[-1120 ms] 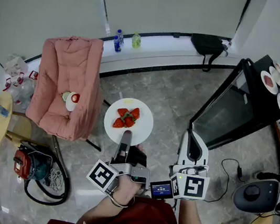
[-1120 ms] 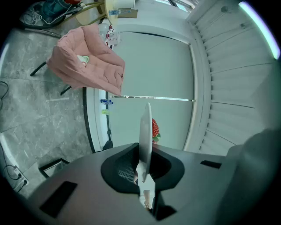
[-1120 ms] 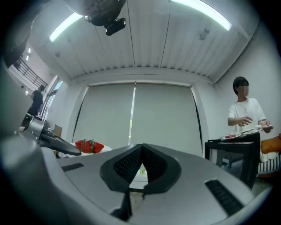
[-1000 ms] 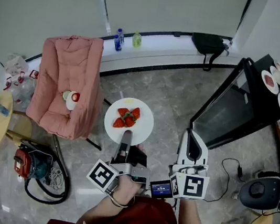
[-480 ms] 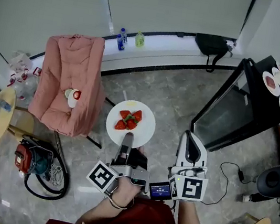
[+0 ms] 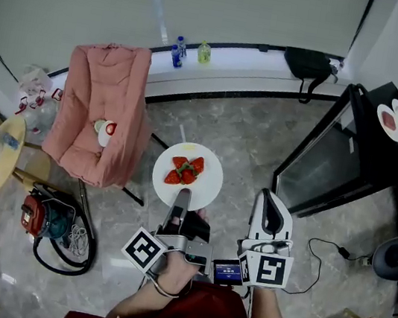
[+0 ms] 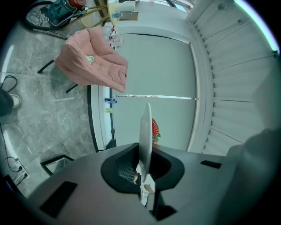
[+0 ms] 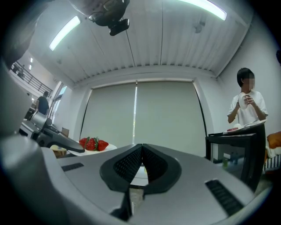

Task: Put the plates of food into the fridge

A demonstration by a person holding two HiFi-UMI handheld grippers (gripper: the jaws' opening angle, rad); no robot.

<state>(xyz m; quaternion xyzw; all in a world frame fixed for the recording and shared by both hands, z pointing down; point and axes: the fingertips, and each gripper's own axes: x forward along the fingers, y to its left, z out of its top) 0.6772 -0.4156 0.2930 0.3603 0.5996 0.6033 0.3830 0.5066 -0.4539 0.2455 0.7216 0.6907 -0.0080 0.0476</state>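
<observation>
The left gripper (image 6: 182, 197) clamps the six-o'clock rim of the white plate (image 6: 205, 187), strawberries (image 6: 186, 170) on it, level above the floor (image 6: 247, 144). At its three o'clock the right gripper (image 6: 272, 198) sits closed, empty.

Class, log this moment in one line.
left tongs: shut on strawberry plate | right tongs: shut, empty | plate not yet in fridge

Level white plate (image 6: 208, 182) of strawberries (image 6: 185, 169)
</observation>
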